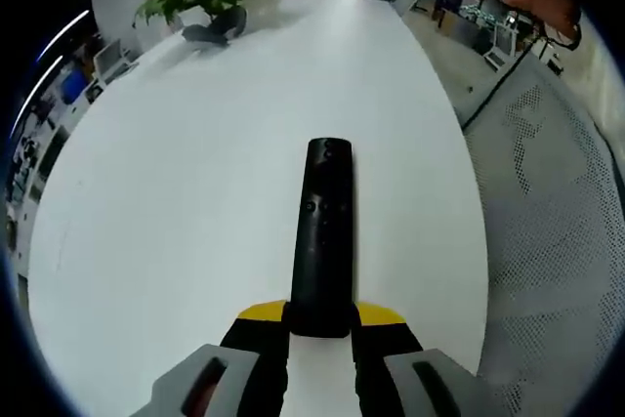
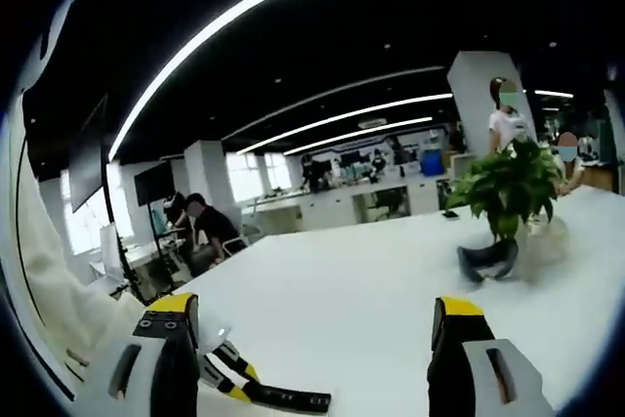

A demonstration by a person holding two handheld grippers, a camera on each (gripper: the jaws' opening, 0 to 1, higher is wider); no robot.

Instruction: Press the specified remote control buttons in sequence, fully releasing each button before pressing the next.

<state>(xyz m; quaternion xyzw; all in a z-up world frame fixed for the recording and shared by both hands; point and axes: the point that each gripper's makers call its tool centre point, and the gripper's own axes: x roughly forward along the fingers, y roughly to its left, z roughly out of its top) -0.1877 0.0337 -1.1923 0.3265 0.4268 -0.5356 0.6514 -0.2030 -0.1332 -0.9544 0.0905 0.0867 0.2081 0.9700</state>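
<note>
I am pinching the near end of the long black plastic remote control (image 1: 323,241) with my left fingers (image 1: 320,324). It is pointing straight away from them, up the frame, over the white worktop (image 1: 176,192). My right fingers (image 2: 317,339) are spread wide, holding nothing.

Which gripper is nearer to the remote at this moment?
Left. The left gripper has the remote's near end between its jaws on the table. The right gripper stands open, pointing across the table toward the plant, with nothing between its jaws.
</note>
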